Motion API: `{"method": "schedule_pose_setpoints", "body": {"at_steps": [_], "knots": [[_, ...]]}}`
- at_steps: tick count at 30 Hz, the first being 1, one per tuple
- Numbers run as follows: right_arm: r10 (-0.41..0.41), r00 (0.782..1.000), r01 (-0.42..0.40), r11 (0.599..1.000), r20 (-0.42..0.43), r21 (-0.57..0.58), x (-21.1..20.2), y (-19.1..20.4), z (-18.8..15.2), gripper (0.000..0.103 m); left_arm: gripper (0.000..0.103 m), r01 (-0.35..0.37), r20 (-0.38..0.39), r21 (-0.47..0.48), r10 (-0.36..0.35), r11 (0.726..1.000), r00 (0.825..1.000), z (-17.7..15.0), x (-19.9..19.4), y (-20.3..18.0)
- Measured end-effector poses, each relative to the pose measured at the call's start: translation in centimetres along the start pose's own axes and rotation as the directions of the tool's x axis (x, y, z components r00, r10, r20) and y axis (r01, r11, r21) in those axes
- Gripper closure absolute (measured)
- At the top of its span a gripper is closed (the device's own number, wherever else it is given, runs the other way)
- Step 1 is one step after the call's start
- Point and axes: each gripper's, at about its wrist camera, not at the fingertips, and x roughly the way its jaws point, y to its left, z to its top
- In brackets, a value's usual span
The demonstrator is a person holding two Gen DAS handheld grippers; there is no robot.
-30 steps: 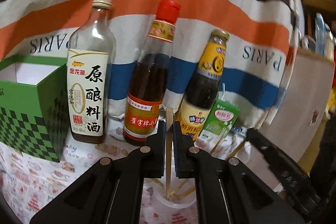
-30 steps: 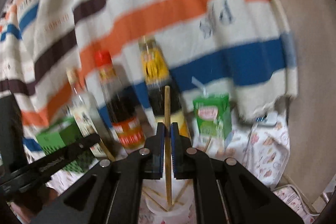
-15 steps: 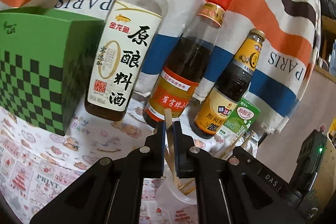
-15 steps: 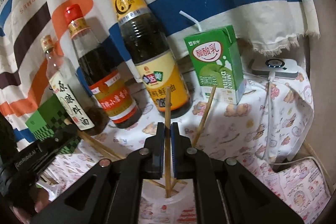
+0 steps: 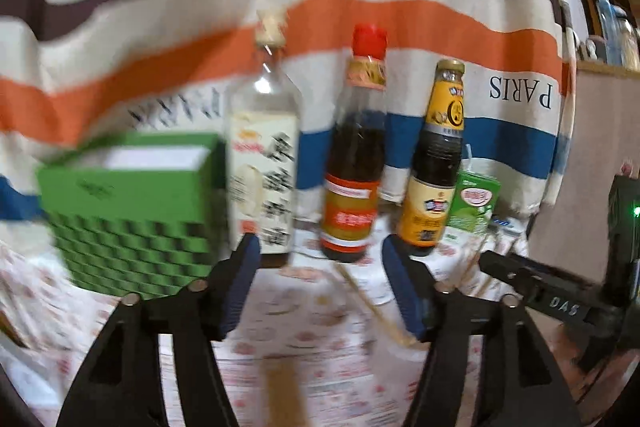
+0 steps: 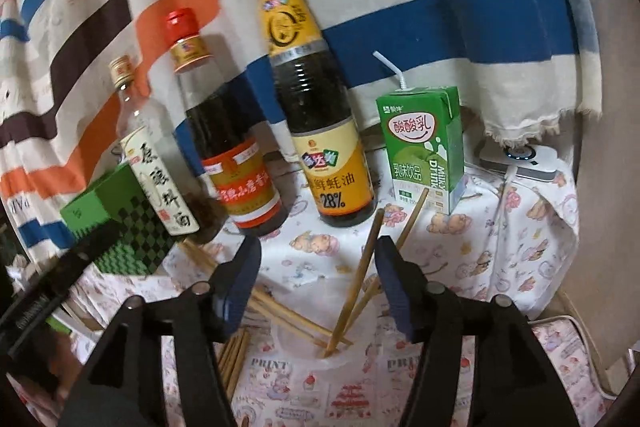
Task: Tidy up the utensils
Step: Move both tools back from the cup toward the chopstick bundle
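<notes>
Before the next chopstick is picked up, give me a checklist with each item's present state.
1. Right tongs free of any chopstick: ok, opening, nothing pinched.
2. Left tongs free: ok, opening, nothing between them.
3. Chopsticks standing in the clear cup: ok, leaning inside it.
4. Loose chopsticks left on the table: not ok, several lie beside the cup.
5. Cup upright: cannot tell, the tongs hide much of it.
6. Sauce bottle clear of the tongs: ok.
</notes>
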Motion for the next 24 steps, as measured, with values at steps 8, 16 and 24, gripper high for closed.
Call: {"method": "schedule_pose_setpoints", "body": {"at_steps": [8,16,24], "knots": [[0.027,1.000,-0.027,0.998,-0.005,-0.054,-3.8,2.6,-2.2,0.041,0.020,-0.060,0.010,0.050,0.060,0.997,0.998,-1.8,-5.7,2.2],[0.072,0.992,-0.084,0.990,-0.099,-0.114,-3.8,5.1,-7.4,0.037,0.000,-0.136,-0.042,0.061,0.139,0.989,0.989,-6.3,-6.6,4.2],[0.079,0.967,-0.104,0.991,-0.242,-0.089,-0.2,4.6,-11.9,0.037,0.000,-0.088,-0.171,0.023,0.091,0.996,0.981,-11.2,-4.8,5.7]]}}
